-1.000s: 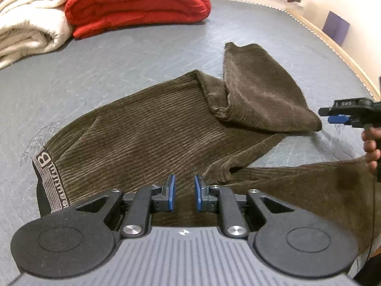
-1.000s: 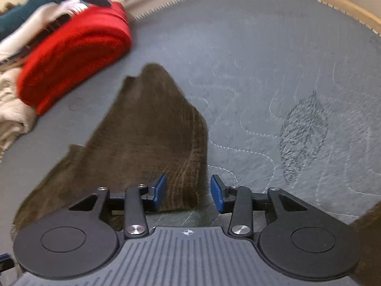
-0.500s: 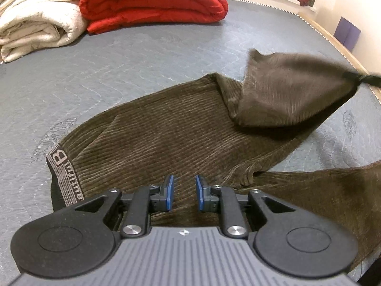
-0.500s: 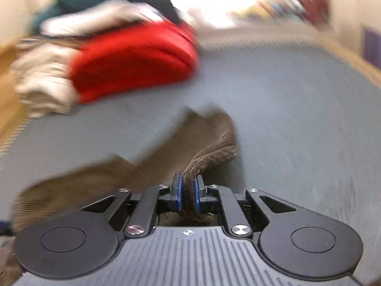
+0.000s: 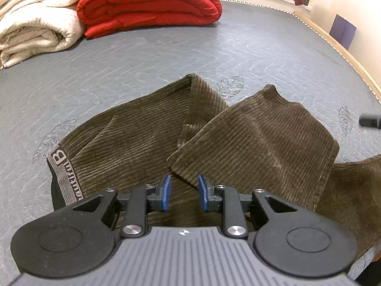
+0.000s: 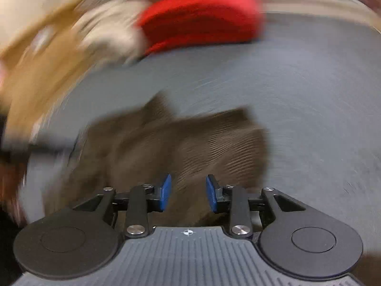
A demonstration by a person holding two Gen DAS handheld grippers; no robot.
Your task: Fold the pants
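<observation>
- Hovering nearest the lens in the left wrist view, the left gripper [image 5: 182, 191] has its blue-padded jaws parted a modest way, nothing between them, just above the brown cloth.
- Under and beyond those jaws lie the corduroy pants [image 5: 142, 143], spread flat on the grey quilted mattress [image 5: 166, 57].
- At 9 o'clock from the left gripper sits the grey waistband [image 5: 63, 176], printed with a large letter B and smaller lettering that I cannot read.
- At 1 o'clock from the left gripper, one pant leg [image 5: 262, 143] is folded back on top of the rest, its hem edge close to the jaws.
- At 3 o'clock the other leg [image 5: 352, 186] trails off toward the frame edge.
- In the right wrist view, which is heavily blurred, the right gripper [image 6: 188, 193] has its jaws apart and empty, over the same brown pants [image 6: 214, 147].
- Far off at 11 o'clock in the left wrist view rests a folded cream blanket [image 5: 35, 21].
- Touching it, at 12 o'clock, is a folded red comforter [image 5: 147, 2].
- A wooden bed edge [image 5: 333, 40] curves along the mattress at 2 o'clock.
</observation>
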